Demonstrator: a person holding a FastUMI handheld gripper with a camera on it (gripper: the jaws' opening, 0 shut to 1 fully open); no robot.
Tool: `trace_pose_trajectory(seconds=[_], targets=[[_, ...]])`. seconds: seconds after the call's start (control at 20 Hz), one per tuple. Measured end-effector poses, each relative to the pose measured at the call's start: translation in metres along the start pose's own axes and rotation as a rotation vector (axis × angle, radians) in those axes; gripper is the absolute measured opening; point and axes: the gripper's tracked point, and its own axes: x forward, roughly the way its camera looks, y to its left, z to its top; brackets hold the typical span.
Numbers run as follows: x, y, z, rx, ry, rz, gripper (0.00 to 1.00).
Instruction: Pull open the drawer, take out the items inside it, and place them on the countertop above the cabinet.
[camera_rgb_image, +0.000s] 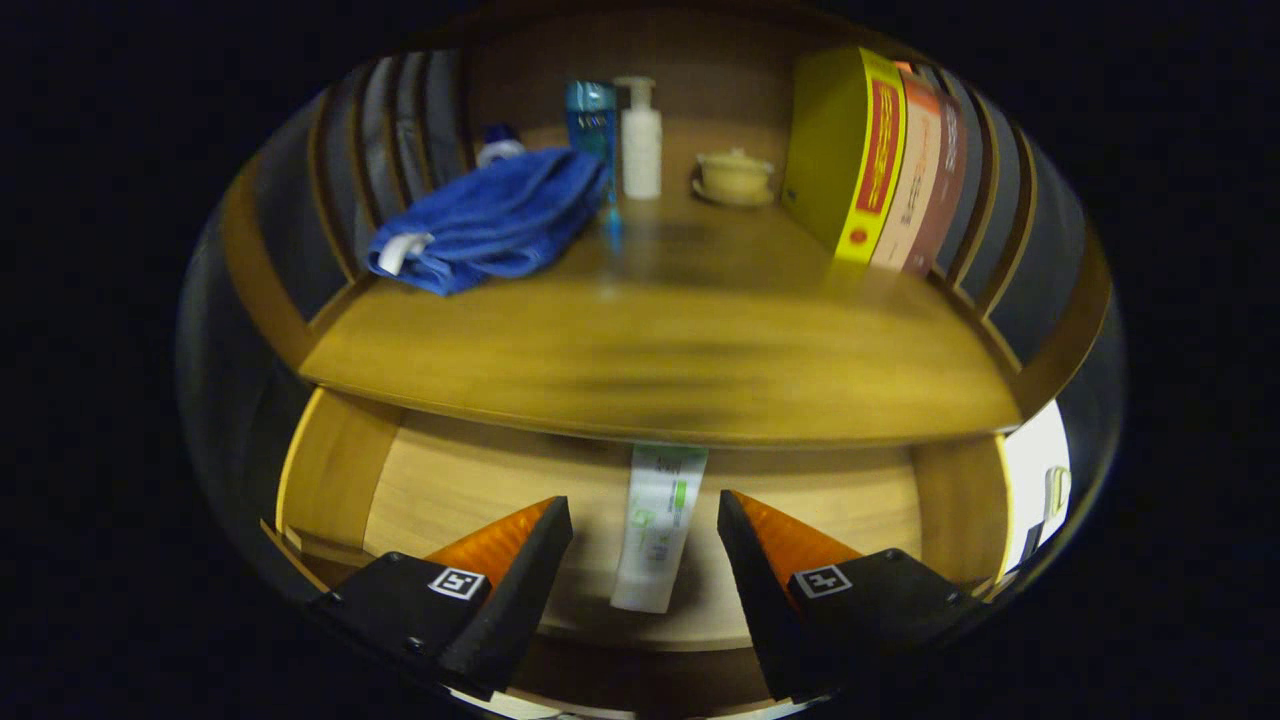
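While drawer (450, 490) stands pulled out: gripper (645, 530) spread wide, gripping nothing.
Tube (658, 525): flat on drawer floor, between the 2 fingers, untouched, top end under countertop (650, 370) edge.
Countertop, 11 o'clock of gripper: blue towel (490, 220).
12 o'clock: pump bottle (641, 140).
1 o'clock: books (880, 160).
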Motion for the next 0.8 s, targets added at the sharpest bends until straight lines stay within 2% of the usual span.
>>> trace_pose_trajectory(seconds=[0.25, 0.45, 0.55, 0.6, 0.8], targets=[[0.017, 0.008, -0.036, 0.05, 0.176, 0.0, 0.92], [0.029, 0.008, -0.042, 0.055, 0.243, -0.019, 0.76], [0.029, 0.008, -0.035, 0.059, 0.233, -0.044, 0.68], [0.028, 0.01, -0.032, 0.069, 0.239, -0.044, 0.57], [0.016, 0.024, -0.015, 0.103, 0.231, -0.009, 0.53]])
